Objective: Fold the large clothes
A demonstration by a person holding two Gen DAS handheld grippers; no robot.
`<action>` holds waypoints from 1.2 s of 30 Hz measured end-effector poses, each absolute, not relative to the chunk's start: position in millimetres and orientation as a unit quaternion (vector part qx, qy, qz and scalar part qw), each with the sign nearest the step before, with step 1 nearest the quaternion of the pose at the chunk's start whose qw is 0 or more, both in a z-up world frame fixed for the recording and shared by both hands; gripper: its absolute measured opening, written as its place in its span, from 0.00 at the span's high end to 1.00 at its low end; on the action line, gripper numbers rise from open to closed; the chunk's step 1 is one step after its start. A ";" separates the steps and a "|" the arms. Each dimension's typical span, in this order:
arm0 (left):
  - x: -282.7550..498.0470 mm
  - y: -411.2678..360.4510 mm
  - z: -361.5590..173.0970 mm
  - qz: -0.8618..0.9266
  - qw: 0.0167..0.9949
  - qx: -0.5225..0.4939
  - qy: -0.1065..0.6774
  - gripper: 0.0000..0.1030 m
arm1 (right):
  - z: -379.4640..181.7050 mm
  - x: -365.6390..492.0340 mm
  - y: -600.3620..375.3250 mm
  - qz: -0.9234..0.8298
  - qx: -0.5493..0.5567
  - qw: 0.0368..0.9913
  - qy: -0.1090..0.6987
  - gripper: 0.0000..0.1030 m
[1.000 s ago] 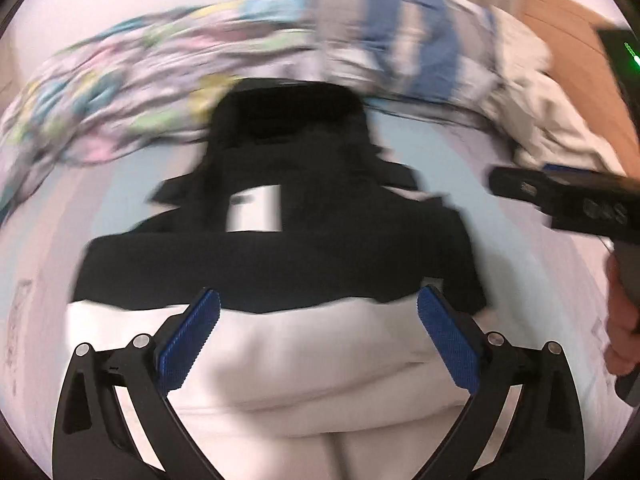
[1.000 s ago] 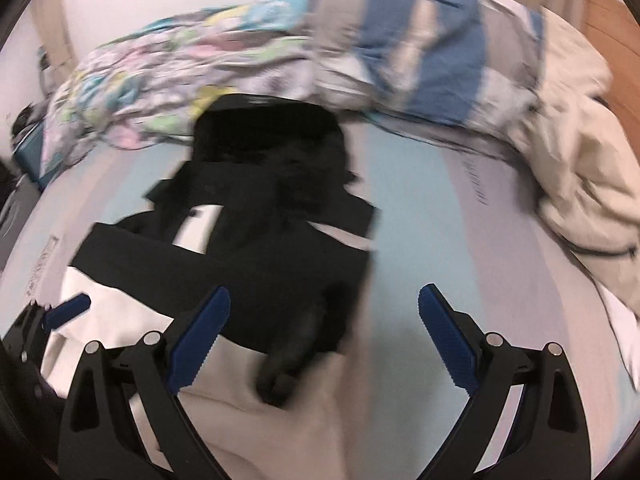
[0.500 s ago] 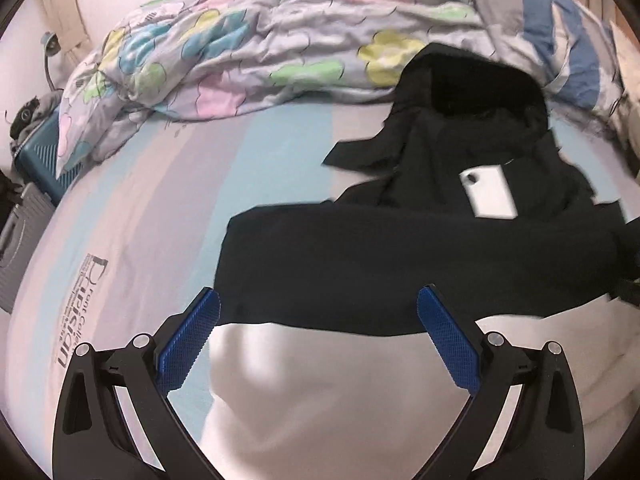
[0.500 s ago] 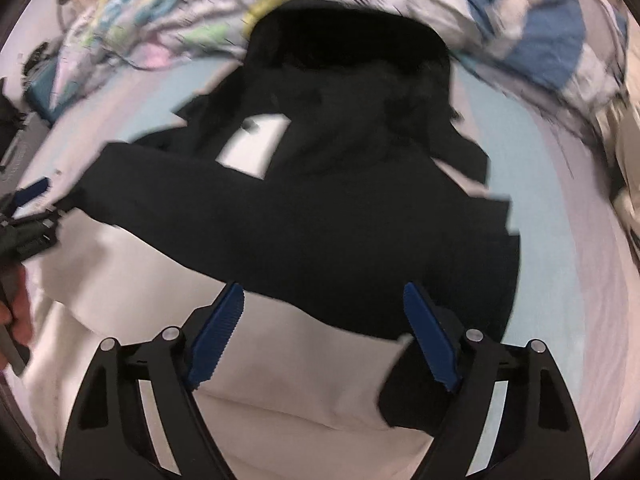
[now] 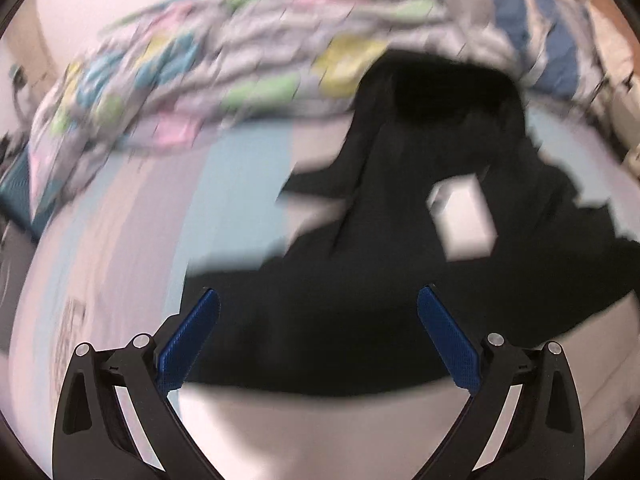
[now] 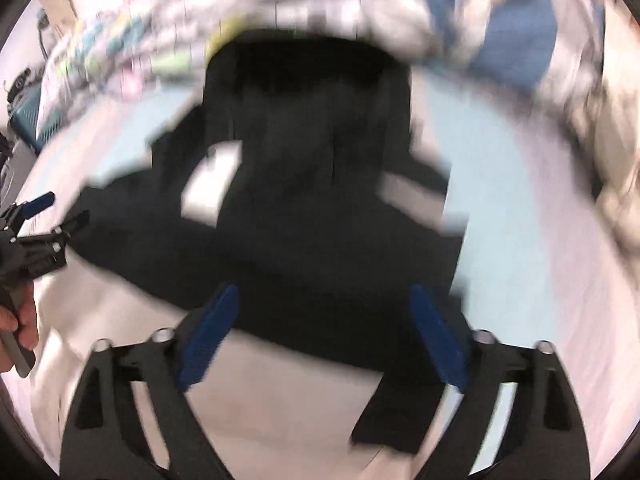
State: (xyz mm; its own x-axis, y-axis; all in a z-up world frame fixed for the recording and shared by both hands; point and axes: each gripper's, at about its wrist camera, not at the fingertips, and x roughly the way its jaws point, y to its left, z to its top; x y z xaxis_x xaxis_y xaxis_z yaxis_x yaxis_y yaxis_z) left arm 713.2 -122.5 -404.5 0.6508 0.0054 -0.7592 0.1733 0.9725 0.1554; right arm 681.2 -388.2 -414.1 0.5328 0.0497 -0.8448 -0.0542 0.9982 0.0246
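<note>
A large black and white hooded garment point(image 5: 360, 280) lies spread on the bed, hood at the far end, with a white patch point(image 5: 464, 220) on the black part and the white part point(image 5: 320, 432) nearest me. It also shows in the right wrist view point(image 6: 312, 200). My left gripper point(image 5: 318, 336) is open and empty over the left of the black band. My right gripper point(image 6: 324, 336) is open and empty over the right of the garment's black-white border. The left gripper point(image 6: 44, 220) shows at the left edge of the right wrist view. Both views are motion-blurred.
A floral duvet point(image 5: 192, 80) is bunched at the far left of the bed. A blue and grey pillow point(image 6: 512, 28) and a beige blanket point(image 6: 616, 160) lie at the far right. The striped sheet point(image 5: 140, 220) shows left of the garment.
Both grippers stayed open and empty. The left gripper swung left, then back a little toward the garment. The right gripper moved forward over the garment's black part.
</note>
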 end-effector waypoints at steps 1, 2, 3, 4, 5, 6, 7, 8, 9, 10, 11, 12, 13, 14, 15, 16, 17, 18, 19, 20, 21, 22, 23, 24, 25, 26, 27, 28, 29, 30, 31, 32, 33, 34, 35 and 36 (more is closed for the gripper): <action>722.2 -129.4 -397.6 -0.058 0.906 0.107 0.405 0.06 | -398.5 698.1 -391.7 0.031 -0.009 0.888 0.459 0.11; 737.1 -137.3 -390.0 -0.074 0.911 0.107 0.391 0.06 | -391.0 710.4 -393.7 0.031 -0.017 0.895 0.444 0.11; 759.7 -146.5 -385.6 -0.095 0.912 0.106 0.385 0.06 | -385.5 728.0 -396.5 0.032 -0.032 0.903 0.428 0.11; 777.8 -152.1 -385.0 -0.115 0.911 0.097 0.385 0.06 | -383.2 752.5 -398.6 0.039 -0.052 0.907 0.415 0.11; 805.2 -155.2 -385.4 -0.143 0.907 0.082 0.386 0.06 | -384.3 768.0 -399.8 0.042 -0.064 0.908 0.411 0.11; 824.4 -157.0 -386.7 -0.156 0.905 0.080 0.387 0.06 | -386.5 789.9 -400.9 0.052 -0.077 0.910 0.404 0.11; 842.6 -157.9 -388.9 -0.169 0.902 0.077 0.389 0.06 | -388.8 806.7 -401.4 0.064 -0.087 0.910 0.400 0.11; 866.6 -160.8 -391.4 -0.186 0.899 0.084 0.388 0.06 | -393.4 831.3 -405.1 0.075 -0.103 0.911 0.392 0.11; 882.8 -163.9 -392.7 -0.198 0.897 0.098 0.383 0.06 | -396.1 847.4 -408.1 0.075 -0.114 0.912 0.387 0.11; 893.8 -168.3 -393.9 -0.206 0.897 0.117 0.375 0.06 | -399.7 865.3 -413.7 0.072 -0.121 0.914 0.380 0.12; 906.4 -172.7 -396.5 -0.212 0.894 0.138 0.371 0.06 | -400.6 875.6 -418.0 0.066 -0.122 0.916 0.377 0.12; 913.6 -175.7 -399.6 -0.213 0.892 0.148 0.371 0.06 | -402.6 889.3 -422.7 0.059 -0.116 0.916 0.379 0.12; 922.6 -178.3 -401.8 -0.219 0.888 0.149 0.375 0.06 | -407.7 905.5 -430.8 0.049 -0.103 0.916 0.386 0.14; 930.6 -178.4 -404.7 -0.224 0.885 0.147 0.380 0.06 | -412.3 914.8 -434.7 0.047 -0.099 0.913 0.393 0.17; 937.8 -180.2 -408.8 -0.222 0.885 0.147 0.382 0.06 | -419.3 922.6 -437.3 0.045 -0.097 0.910 0.401 0.21; 943.9 -181.5 -411.6 -0.223 0.884 0.143 0.386 0.06 | -426.0 932.5 -438.9 0.045 -0.097 0.906 0.410 0.27; 949.9 -184.5 -416.1 -0.228 0.880 0.140 0.391 0.06 | -434.2 940.2 -439.9 0.050 -0.103 0.899 0.423 0.30; 952.6 -187.3 -418.5 -0.230 0.879 0.144 0.392 0.06 | -439.8 944.5 -439.8 0.053 -0.108 0.894 0.432 0.32; 954.8 -190.2 -421.5 -0.233 0.878 0.148 0.392 0.06 | -444.7 947.0 -440.7 0.055 -0.110 0.890 0.439 0.32; 955.7 -192.5 -424.0 -0.239 0.876 0.147 0.393 0.07 | -449.9 950.1 -440.5 0.057 -0.112 0.887 0.444 0.32; 958.7 -196.2 -427.6 -0.241 0.874 0.151 0.394 0.07 | -454.1 952.6 -440.6 0.058 -0.111 0.885 0.448 0.32; 961.6 -198.5 -430.3 -0.240 0.874 0.155 0.394 0.07 | -457.9 955.0 -441.1 0.061 -0.107 0.883 0.453 0.33; 965.3 -199.1 -432.8 -0.240 0.873 0.153 0.396 0.08 | -462.1 957.5 -441.3 0.062 -0.105 0.881 0.457 0.36; 969.9 -199.2 -434.7 -0.236 0.873 0.151 0.399 0.14 | -464.5 957.2 -442.7 0.063 -0.102 0.881 0.458 0.46; 973.8 -198.4 -436.9 -0.231 0.874 0.147 0.402 0.19 | -468.1 959.9 -443.7 0.064 -0.094 0.879 0.464 0.54; 977.8 -196.9 -439.3 -0.229 0.873 0.141 0.407 0.31 | -471.0 962.3 -444.8 0.068 -0.083 0.876 0.470 0.59; 982.2 -194.7 -442.5 -0.226 0.872 0.135 0.413 0.41 | -472.8 963.3 -445.6 0.070 -0.076 0.875 0.474 0.65; 983.0 -193.5 -445.3 -0.222 0.871 0.133 0.418 0.46 | -474.0 963.8 -446.4 0.070 -0.069 0.875 0.474 0.67; 985.1 -193.2 -449.7 -0.224 0.867 0.131 0.426 0.58 | -474.6 963.9 -447.5 0.065 -0.063 0.877 0.471 0.69; 983.9 -193.3 -451.5 -0.226 0.865 0.130 0.428 0.67 | -475.6 964.1 -448.8 0.064 -0.056 0.878 0.471 0.73; 982.5 -195.0 -453.1 -0.219 0.868 0.140 0.423 0.69 | -475.0 963.1 -450.0 0.059 -0.045 0.880 0.469 0.78; 981.2 -196.9 -454.1 -0.214 0.869 0.148 0.420 0.80 | -474.1 962.2 -451.4 0.054 -0.042 0.882 0.466 0.80; 980.6 -197.8 -454.5 -0.211 0.870 0.150 0.419 0.88 | -473.0 960.5 -452.4 0.048 -0.038 0.884 0.463 0.84; 980.5 -198.7 -454.8 -0.204 0.872 0.155 0.418 0.90 | -472.4 958.4 -453.3 0.043 -0.040 0.886 0.461 0.88; 981.2 -198.4 -454.3 -0.196 0.874 0.152 0.419 0.94 | -471.2 955.2 -452.4 0.036 -0.042 0.887 0.459 0.90; 981.8 -198.0 -453.5 -0.190 0.876 0.150 0.418 0.95 | -469.8 952.5 -451.9 0.032 -0.041 0.888 0.457 0.91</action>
State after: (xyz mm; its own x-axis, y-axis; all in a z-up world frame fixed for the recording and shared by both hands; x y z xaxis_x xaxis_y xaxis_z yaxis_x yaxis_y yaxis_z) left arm 981.8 -198.0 -453.5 0.5790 -0.2071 -0.7886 0.4577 0.8830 0.1041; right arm 952.5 -451.9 -469.8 0.5807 0.0185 -0.8139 -0.0943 0.9945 -0.0446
